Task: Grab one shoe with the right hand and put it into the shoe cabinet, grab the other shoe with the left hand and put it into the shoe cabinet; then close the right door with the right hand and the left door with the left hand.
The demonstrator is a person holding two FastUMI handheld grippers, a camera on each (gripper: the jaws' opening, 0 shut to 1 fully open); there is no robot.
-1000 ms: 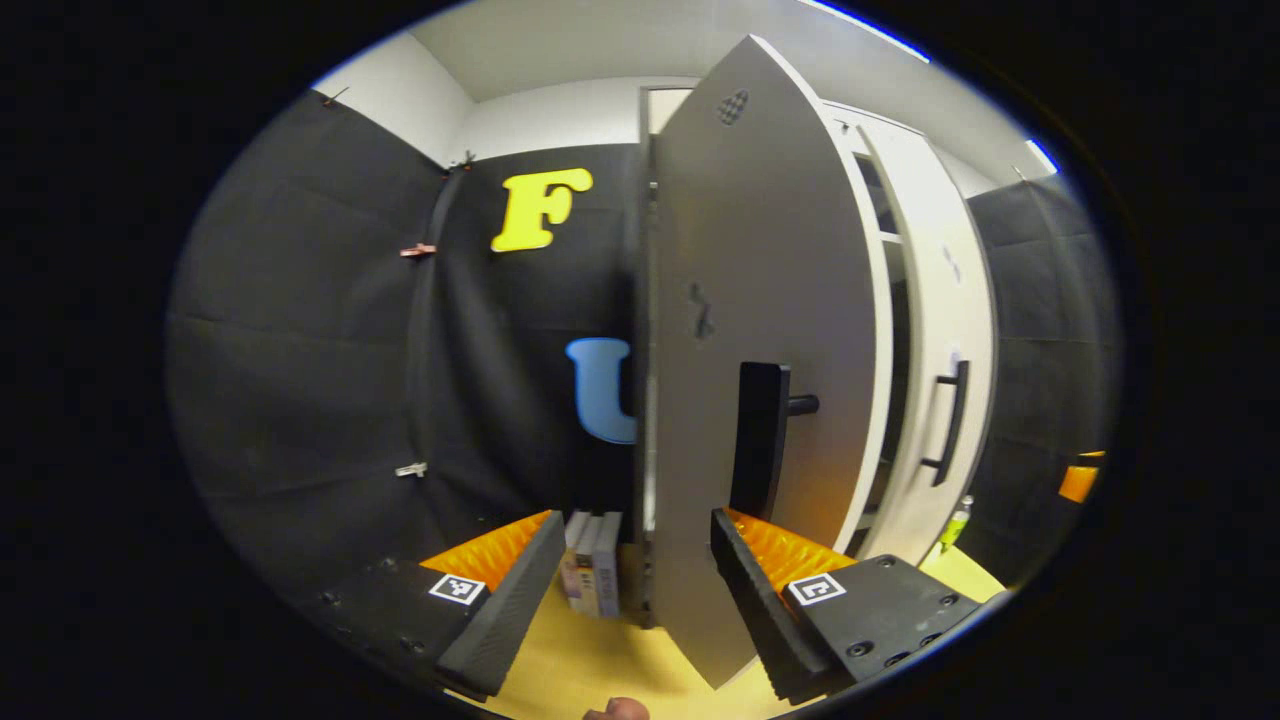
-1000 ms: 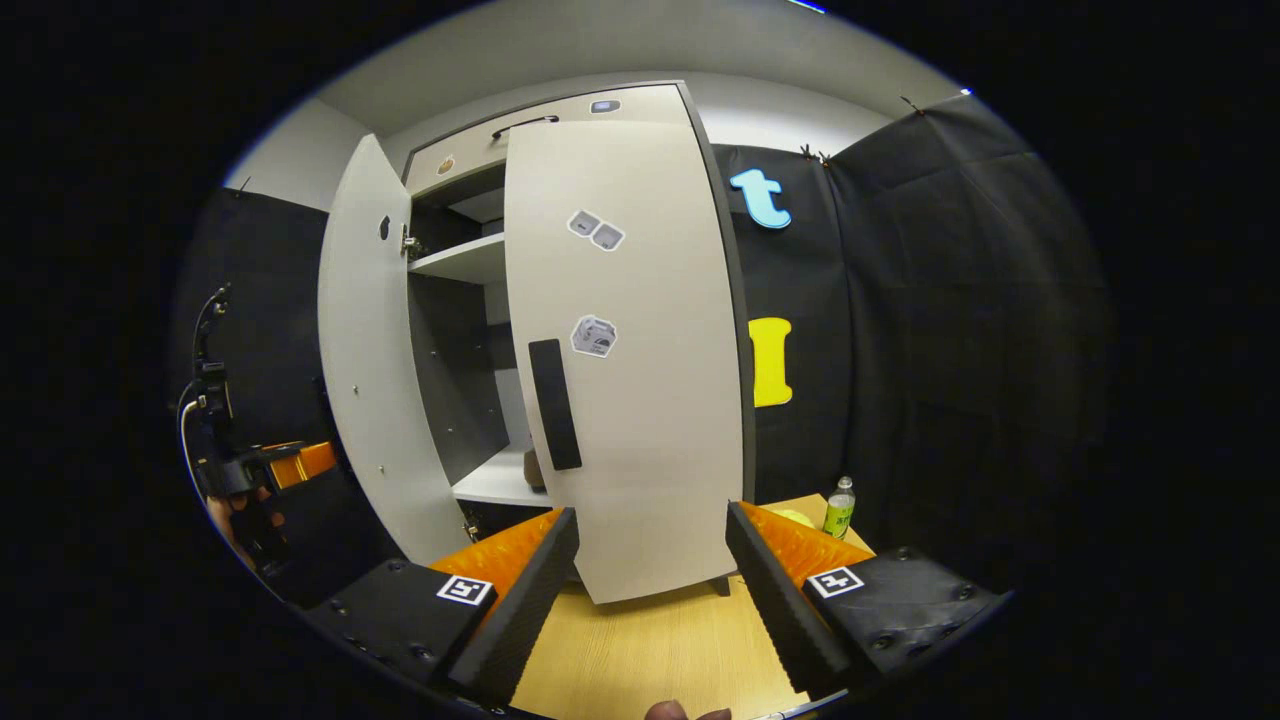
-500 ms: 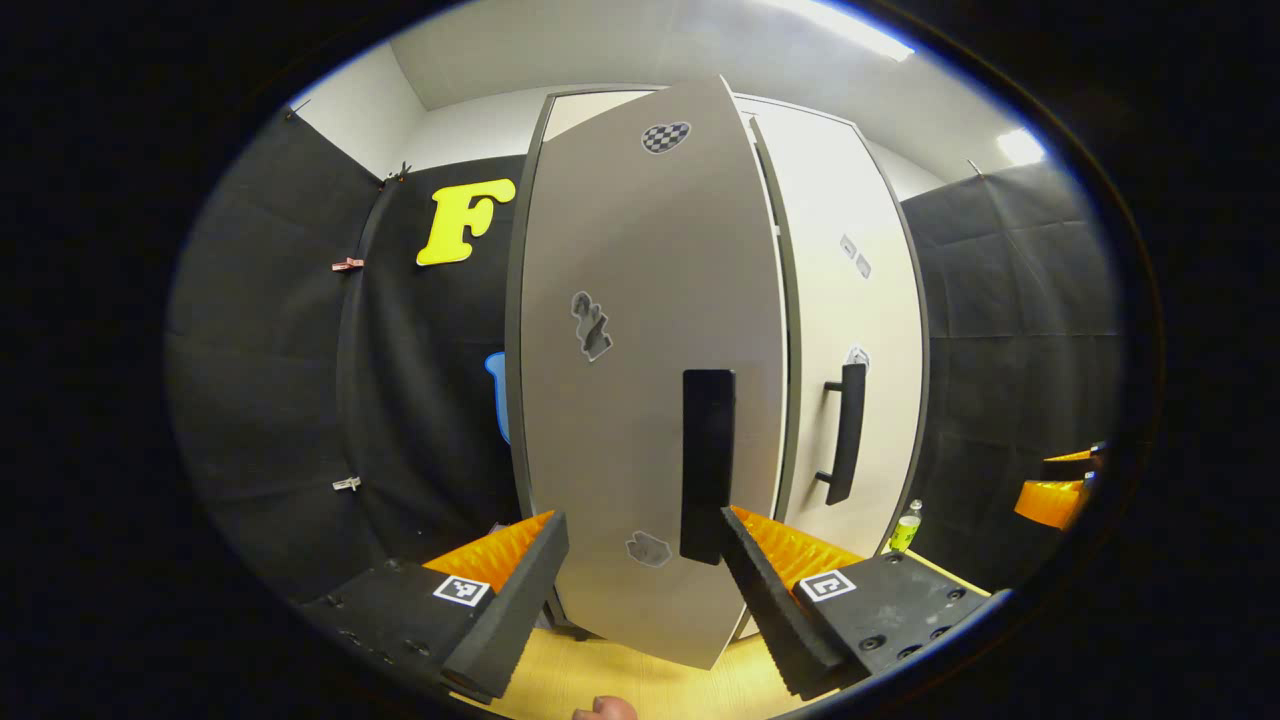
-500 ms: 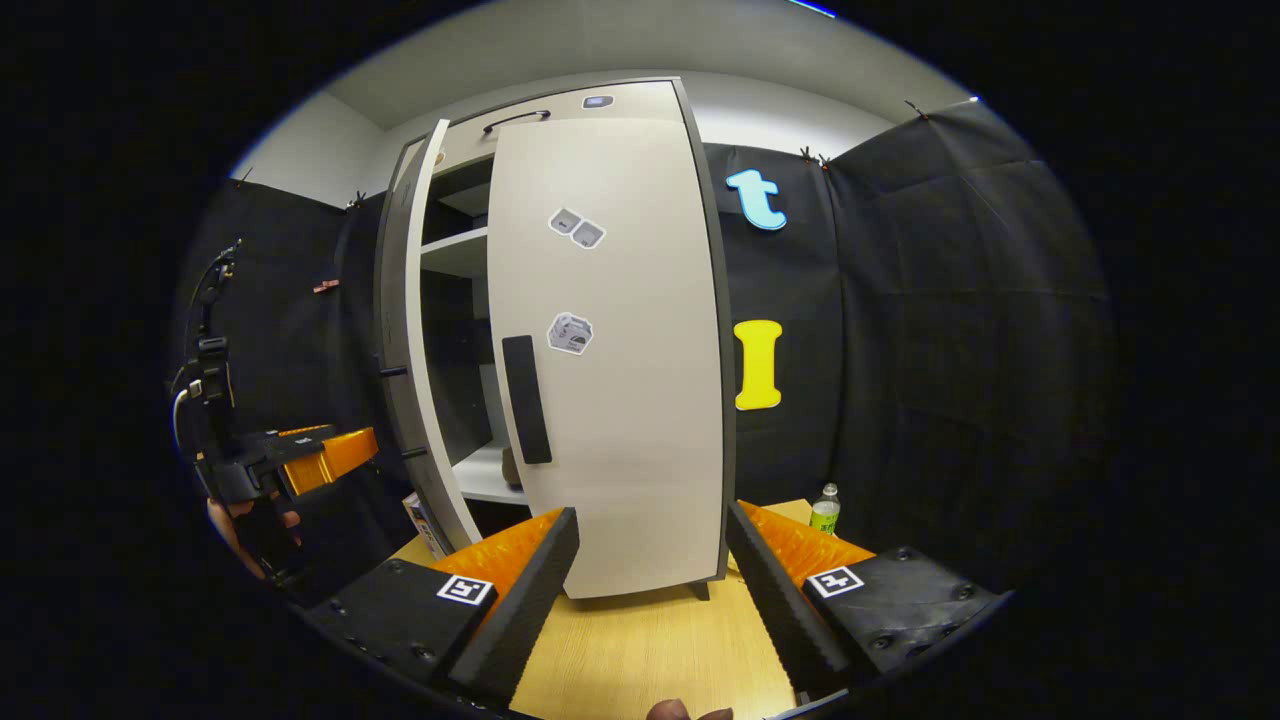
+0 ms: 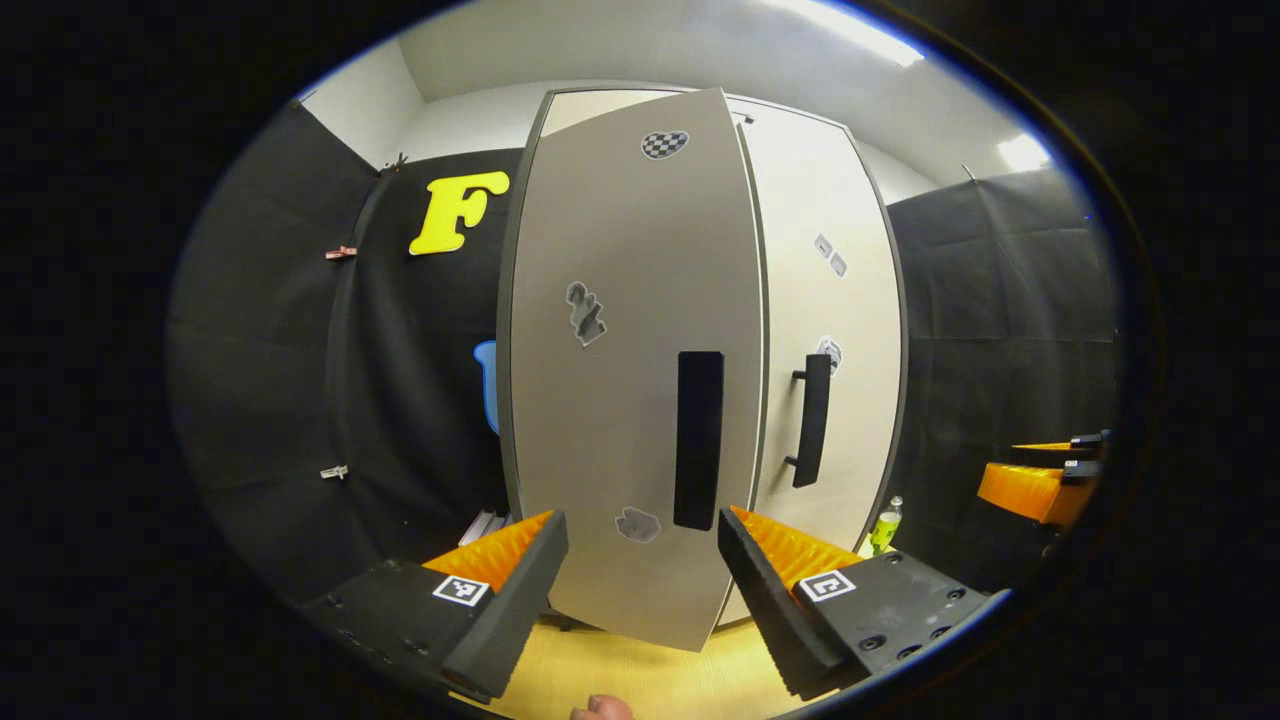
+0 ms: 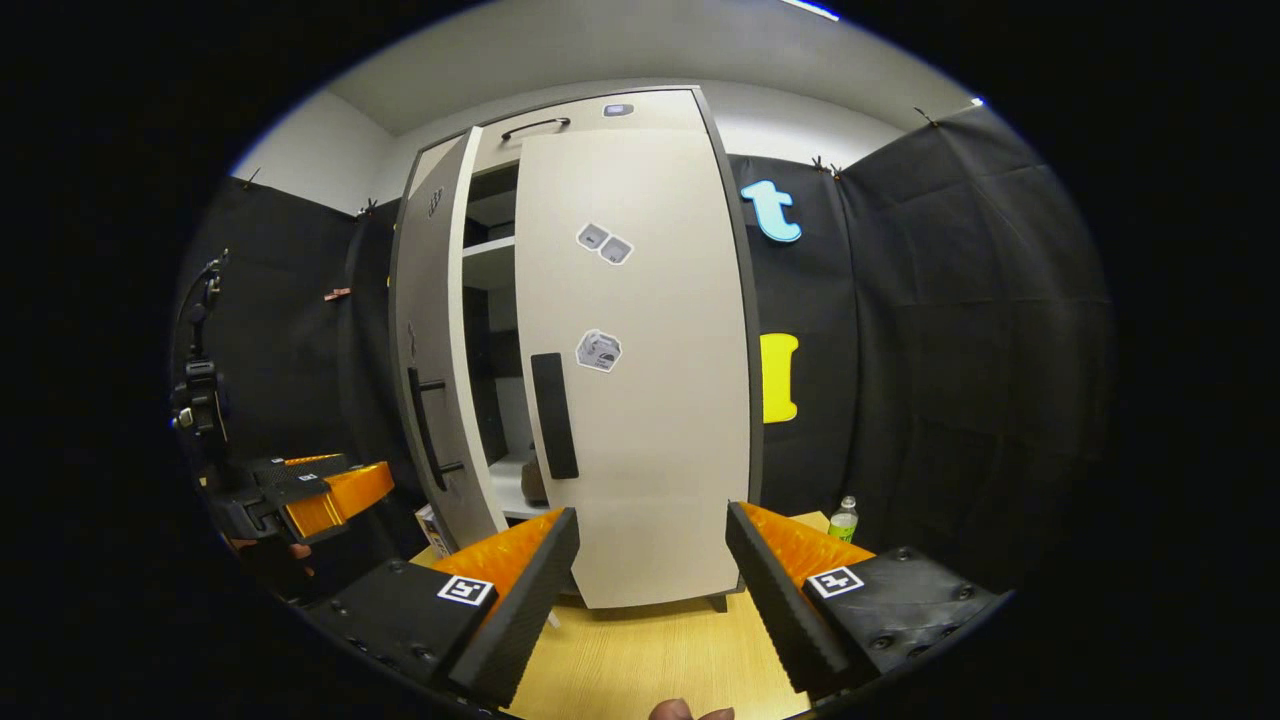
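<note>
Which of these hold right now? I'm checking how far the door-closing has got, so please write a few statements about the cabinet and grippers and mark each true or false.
1. The left door is fully shut. False: in the right gripper view it stands ajar, with shelves visible in the gap.
2. The right door looks closed or nearly so. True.
3. The left gripper is clamped on the left door's handle. False: its jaws are open, and the handle only shows between them, farther off.
4. A bottle stands to the right of the cabinet. True.
5. The right gripper holds a shoe. False: its jaws are open and empty.
</note>
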